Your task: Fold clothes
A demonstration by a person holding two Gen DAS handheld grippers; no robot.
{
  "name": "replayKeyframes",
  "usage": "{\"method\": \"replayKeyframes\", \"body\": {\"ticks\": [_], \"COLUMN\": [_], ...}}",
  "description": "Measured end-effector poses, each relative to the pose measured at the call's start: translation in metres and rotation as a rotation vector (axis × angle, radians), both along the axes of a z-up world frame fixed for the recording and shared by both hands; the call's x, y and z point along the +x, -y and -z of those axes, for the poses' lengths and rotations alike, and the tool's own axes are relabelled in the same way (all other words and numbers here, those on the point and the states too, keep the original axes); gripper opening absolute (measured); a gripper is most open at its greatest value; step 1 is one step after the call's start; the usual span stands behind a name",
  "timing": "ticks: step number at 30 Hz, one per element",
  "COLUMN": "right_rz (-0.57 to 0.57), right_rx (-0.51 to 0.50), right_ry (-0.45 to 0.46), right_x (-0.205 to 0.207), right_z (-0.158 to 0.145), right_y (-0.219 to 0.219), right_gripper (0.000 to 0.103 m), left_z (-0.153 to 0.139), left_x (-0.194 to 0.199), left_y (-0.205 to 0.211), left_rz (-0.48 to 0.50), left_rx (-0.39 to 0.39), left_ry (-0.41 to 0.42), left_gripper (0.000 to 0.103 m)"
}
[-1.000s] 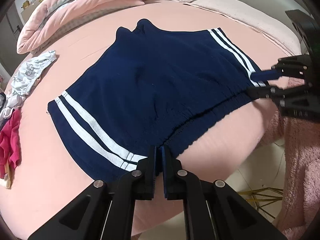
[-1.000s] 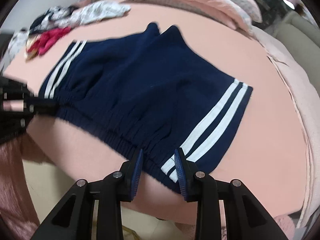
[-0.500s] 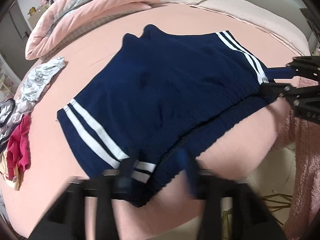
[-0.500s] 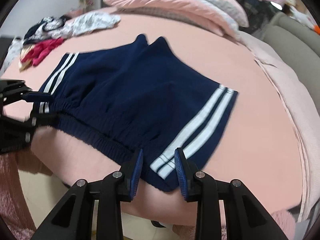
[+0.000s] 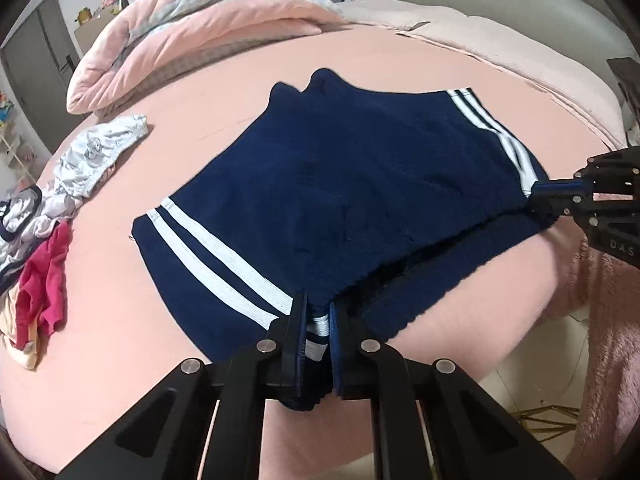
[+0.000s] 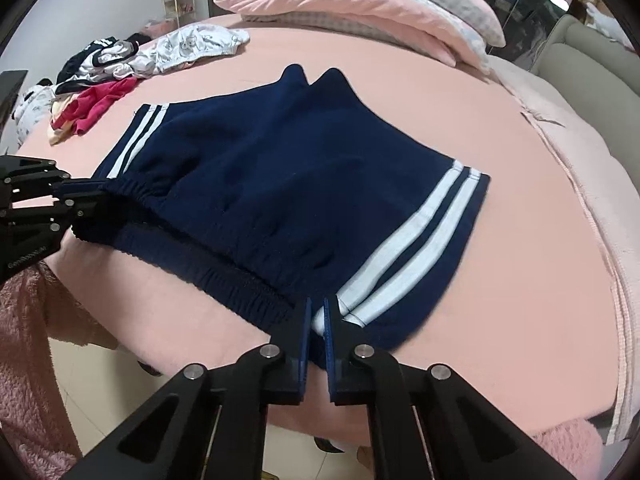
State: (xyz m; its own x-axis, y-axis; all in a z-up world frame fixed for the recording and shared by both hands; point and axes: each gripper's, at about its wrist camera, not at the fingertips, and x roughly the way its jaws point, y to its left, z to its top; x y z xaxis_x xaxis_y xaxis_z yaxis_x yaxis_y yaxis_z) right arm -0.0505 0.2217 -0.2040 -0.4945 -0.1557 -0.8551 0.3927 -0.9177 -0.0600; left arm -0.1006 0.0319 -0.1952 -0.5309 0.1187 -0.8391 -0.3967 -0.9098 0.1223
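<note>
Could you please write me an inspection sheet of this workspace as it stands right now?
Surface: pink bed sheet, smooth around the garment.
Job's things: navy shorts with white side stripes, spread flat, waistband at the near edge.
Clutter: loose clothes pile at the far left; folded quilt at the head.
Grippers: left gripper closing on one waistband corner, cloth between its jaws; right gripper shut on the other corner.
Cables: nothing seen.
Surroundings: fluffy pink blanket hangs beside the bed; tiled floor below.
</note>
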Motion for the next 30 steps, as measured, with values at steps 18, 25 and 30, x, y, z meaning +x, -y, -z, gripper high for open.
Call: {"method": "replayKeyframes", "body": {"ticks": [18,25,30], "right_rz": [-0.082,-0.063,-0.023], "right_rx": [-0.047,0.007,-0.041], "right_ry": [0.049,0.006,0.027], "right_x": [-0.003,-0.016,-0.009], "right_z": [0.006,0.008,0.007], "right_y": [0.009,0.016,0.004], "right_gripper": [0.041,0.008,0.000], "left_z": [-0.025,-0.020,-0.006], "left_x": [0.010,0.013,0.017], "left_y": [0.001,-0.003,-0.002], "left_rz": [-0.020,0.008,0.032], "left_rx": [0.118,0.105,0.075], "left_ry": [-0.005,0.017,0.053], "left_gripper": [0.008,0.008,0.008]}}
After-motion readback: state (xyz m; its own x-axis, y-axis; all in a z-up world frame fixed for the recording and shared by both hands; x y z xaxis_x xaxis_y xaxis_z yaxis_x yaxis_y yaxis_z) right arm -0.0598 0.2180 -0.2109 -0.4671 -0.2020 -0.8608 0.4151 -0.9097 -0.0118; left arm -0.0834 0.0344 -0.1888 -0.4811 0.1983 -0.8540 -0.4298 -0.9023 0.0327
